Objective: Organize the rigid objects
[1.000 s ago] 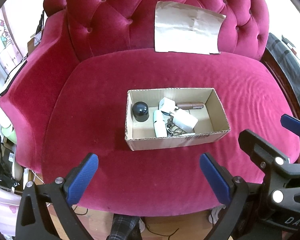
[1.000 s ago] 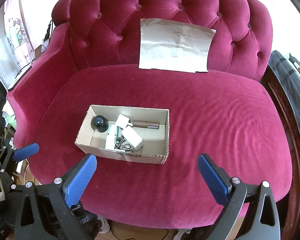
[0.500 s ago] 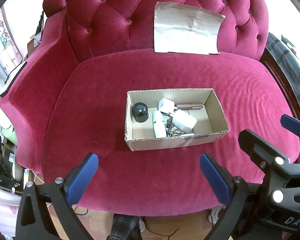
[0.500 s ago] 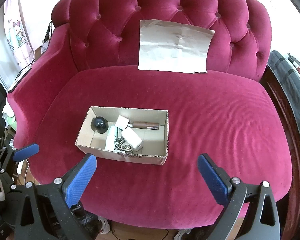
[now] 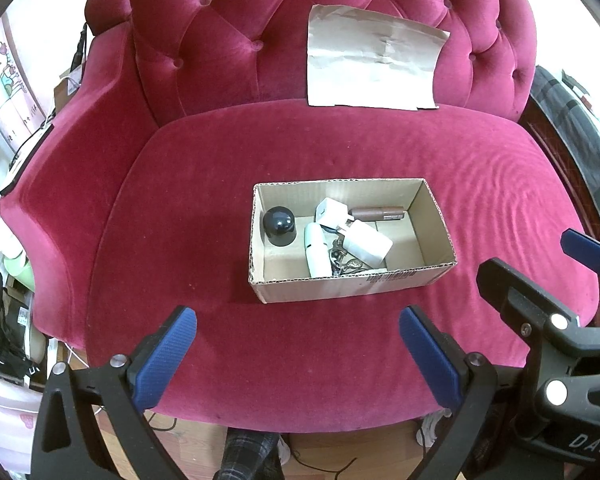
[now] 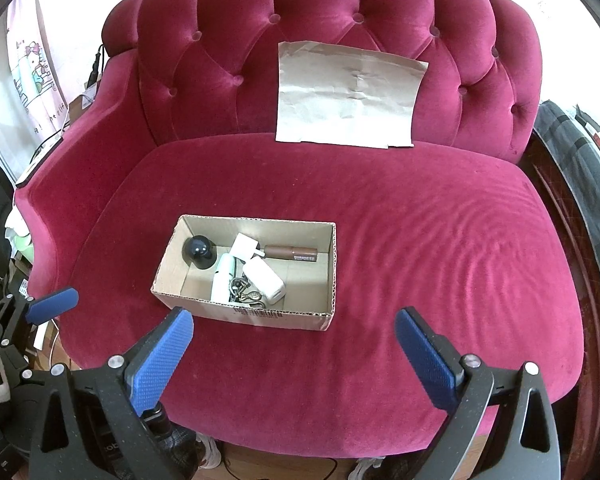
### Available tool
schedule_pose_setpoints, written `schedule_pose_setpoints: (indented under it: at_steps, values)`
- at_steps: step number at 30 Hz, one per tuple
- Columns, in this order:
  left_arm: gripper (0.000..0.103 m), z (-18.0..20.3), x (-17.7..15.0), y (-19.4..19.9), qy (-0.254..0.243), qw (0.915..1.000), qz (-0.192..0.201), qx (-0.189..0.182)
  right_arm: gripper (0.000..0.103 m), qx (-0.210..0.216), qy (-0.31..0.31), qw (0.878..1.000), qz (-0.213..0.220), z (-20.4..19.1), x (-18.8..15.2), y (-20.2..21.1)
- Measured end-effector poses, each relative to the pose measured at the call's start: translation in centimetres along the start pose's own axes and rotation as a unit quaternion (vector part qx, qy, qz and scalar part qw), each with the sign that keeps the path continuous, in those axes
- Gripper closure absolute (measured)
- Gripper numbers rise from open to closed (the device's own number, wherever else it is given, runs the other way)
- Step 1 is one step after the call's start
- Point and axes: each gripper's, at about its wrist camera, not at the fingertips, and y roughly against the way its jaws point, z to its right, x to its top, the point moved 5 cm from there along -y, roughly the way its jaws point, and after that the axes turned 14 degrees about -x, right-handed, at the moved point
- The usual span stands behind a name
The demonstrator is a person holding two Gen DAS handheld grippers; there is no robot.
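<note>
Both grippers, left (image 5: 298, 354) and right (image 6: 294, 360), spread wide, holding nothing, short of the box (image 5: 400, 280) on the sofa seat (image 5: 200, 208). Inside: charger (image 5: 366, 242) over keys (image 5: 346, 260); likely snagging together when lifted.

Both wrist feeds bright and sharp on my end; soft daylight, blown out white behind the sofa (image 5: 220, 240) top corners; faint shadow left of the cardboard box (image 5: 436, 216); heavy fisheye bend plus black vignette at frame edges; moiré ripples on the seat's right side.
</note>
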Motion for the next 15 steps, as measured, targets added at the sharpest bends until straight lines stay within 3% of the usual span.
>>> schedule_pose_setpoints:
  at_steps: [15]
  values:
    - [0.0, 0.14, 0.12, 0.04, 0.001, 1.0, 0.007, -0.005, 0.0, -0.001, -0.006, 1.0, 0.001, -0.09, 0.18, 0.19]
